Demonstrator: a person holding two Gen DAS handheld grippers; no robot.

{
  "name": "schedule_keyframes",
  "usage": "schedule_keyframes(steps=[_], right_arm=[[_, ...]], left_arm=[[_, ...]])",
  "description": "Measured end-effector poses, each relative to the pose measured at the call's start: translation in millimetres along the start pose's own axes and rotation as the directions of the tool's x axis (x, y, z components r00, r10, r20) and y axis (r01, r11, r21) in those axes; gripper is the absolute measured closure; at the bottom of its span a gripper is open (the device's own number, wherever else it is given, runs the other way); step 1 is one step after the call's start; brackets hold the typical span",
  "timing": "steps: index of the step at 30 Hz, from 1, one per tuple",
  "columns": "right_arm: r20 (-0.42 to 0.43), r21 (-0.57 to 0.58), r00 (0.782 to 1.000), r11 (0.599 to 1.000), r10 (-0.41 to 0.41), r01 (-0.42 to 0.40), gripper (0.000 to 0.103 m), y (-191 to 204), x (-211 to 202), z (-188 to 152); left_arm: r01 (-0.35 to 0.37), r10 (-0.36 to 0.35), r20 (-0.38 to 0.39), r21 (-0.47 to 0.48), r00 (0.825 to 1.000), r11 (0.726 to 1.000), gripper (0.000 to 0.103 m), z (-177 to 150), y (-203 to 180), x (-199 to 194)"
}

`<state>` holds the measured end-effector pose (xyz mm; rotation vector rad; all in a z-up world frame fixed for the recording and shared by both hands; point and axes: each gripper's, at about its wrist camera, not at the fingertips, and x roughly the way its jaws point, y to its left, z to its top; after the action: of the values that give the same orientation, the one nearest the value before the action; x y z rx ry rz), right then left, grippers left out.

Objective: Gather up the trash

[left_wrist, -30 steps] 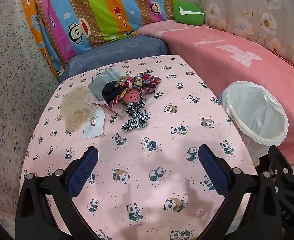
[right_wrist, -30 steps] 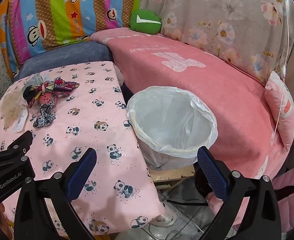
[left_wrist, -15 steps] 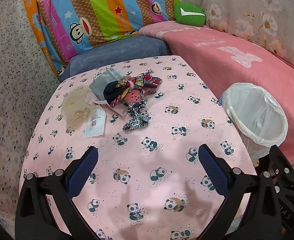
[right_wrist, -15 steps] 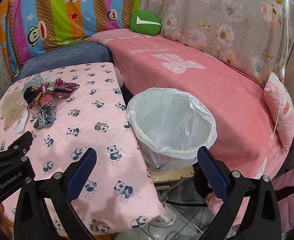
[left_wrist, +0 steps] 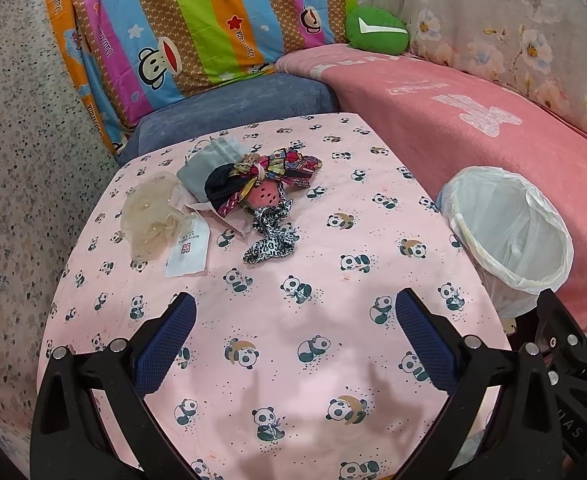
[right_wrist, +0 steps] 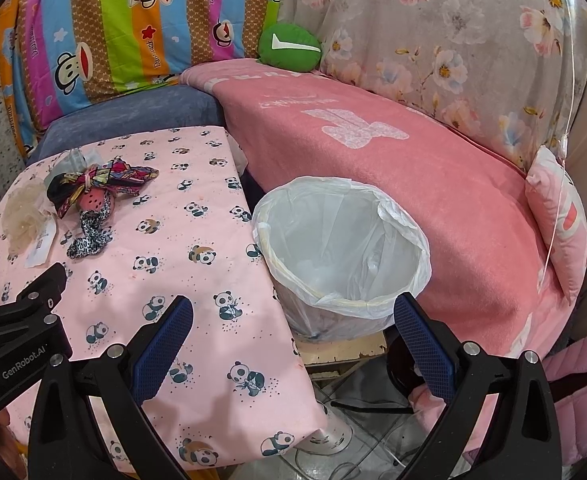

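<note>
A pile of trash lies at the far left of the panda-print table [left_wrist: 333, 360]: a beige mesh puff [left_wrist: 151, 216], a white paper tag [left_wrist: 187, 252], a grey pouch [left_wrist: 209, 164], a colourful knotted scarf [left_wrist: 265, 176] and a leopard-print strip [left_wrist: 271, 236]. The pile also shows in the right wrist view [right_wrist: 89, 196]. A bin lined with a white bag [right_wrist: 341, 256] stands off the table's right edge, also in the left wrist view [left_wrist: 509, 240]. My left gripper [left_wrist: 291, 340] is open and empty above the near table. My right gripper [right_wrist: 293, 344] is open and empty before the bin.
A pink-blanketed sofa [right_wrist: 373, 152] runs behind the bin, with a green cushion [right_wrist: 289, 46], a striped monkey-print pillow [left_wrist: 197, 28] and a pink cushion [right_wrist: 557, 216]. A wooden stool [right_wrist: 341, 350] carries the bin. Speckled floor [left_wrist: 17, 160] lies left of the table.
Both grippers have drifted slightly; the pile and bin shift a little in view. Nothing was grasped or moved.
</note>
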<state>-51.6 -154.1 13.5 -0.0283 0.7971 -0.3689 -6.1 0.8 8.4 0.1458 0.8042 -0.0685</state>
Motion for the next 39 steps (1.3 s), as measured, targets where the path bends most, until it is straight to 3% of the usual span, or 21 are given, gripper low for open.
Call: schedule_keyframes(steps=[39], right_arm=[[0.006, -0.001, 1.0, 1.0, -0.004, 0.004, 0.007, -2.1, -1.6, 0.0]], left_arm=[[0.015, -0.015, 0.006, 0.01, 1.0, 1.0, 0.008, 1.5, -4.8, -0.3]])
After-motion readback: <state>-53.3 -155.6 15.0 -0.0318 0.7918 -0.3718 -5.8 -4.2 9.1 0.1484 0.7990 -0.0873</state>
